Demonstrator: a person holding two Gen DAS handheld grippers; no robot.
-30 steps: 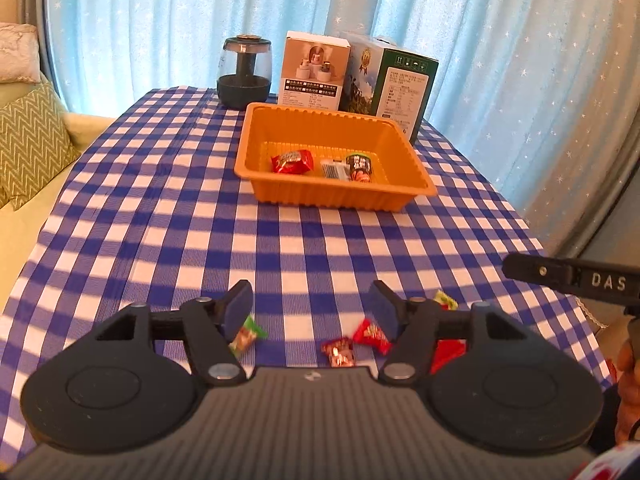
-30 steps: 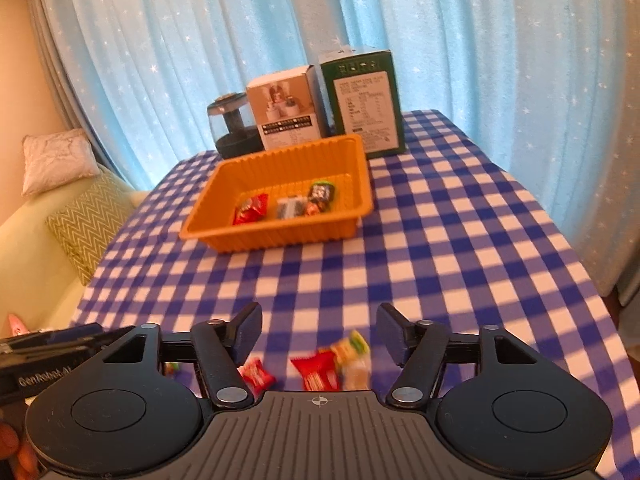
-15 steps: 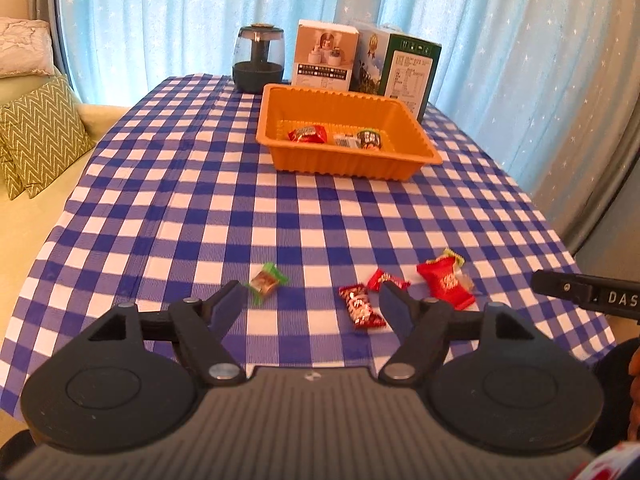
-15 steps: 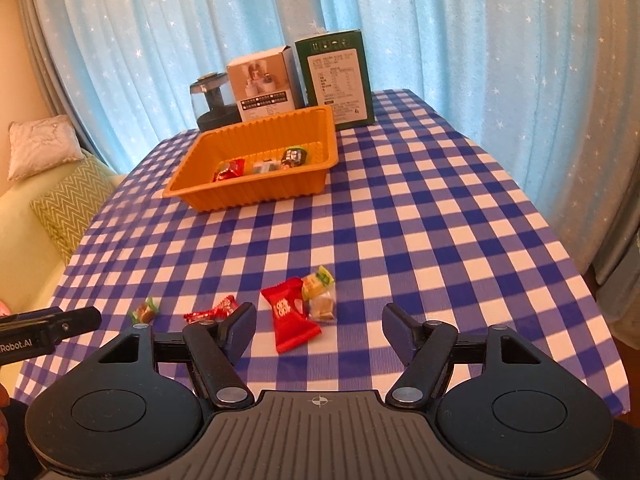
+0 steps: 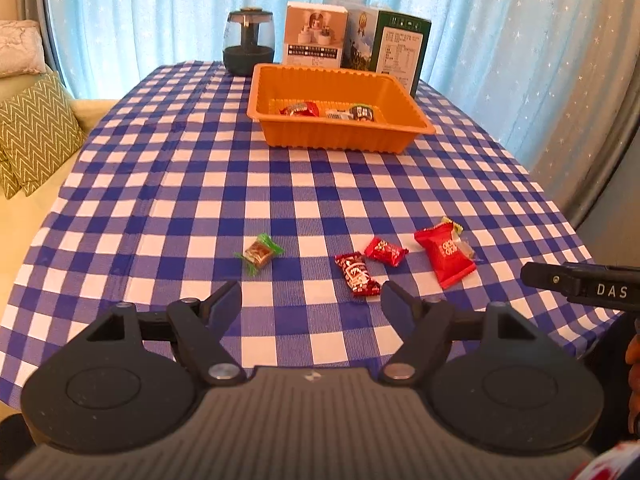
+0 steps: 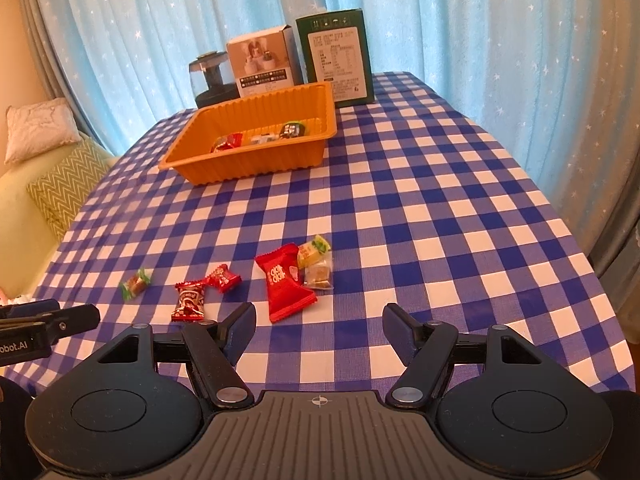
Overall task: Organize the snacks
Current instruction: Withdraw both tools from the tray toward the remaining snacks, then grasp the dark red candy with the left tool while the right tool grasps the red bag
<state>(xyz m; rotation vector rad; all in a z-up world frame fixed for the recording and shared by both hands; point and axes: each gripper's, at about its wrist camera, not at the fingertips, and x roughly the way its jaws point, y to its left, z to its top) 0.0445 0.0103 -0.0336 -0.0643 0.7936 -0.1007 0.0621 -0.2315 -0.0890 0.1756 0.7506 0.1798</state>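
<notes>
You hold the left gripper (image 5: 311, 302) and right gripper (image 6: 319, 326) with fingers wide apart, empty, near the loose candies (image 6: 286, 282), ready to fill the far tray (image 5: 340, 132).

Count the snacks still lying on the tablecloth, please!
5: green-wrapped candy far left, two small red candies beside it, big red packet, yellow-green pouch touching it.

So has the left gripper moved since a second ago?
Yes. The left gripper has pulled back from the orange tray; the candies it hung over now lie ahead.
</notes>
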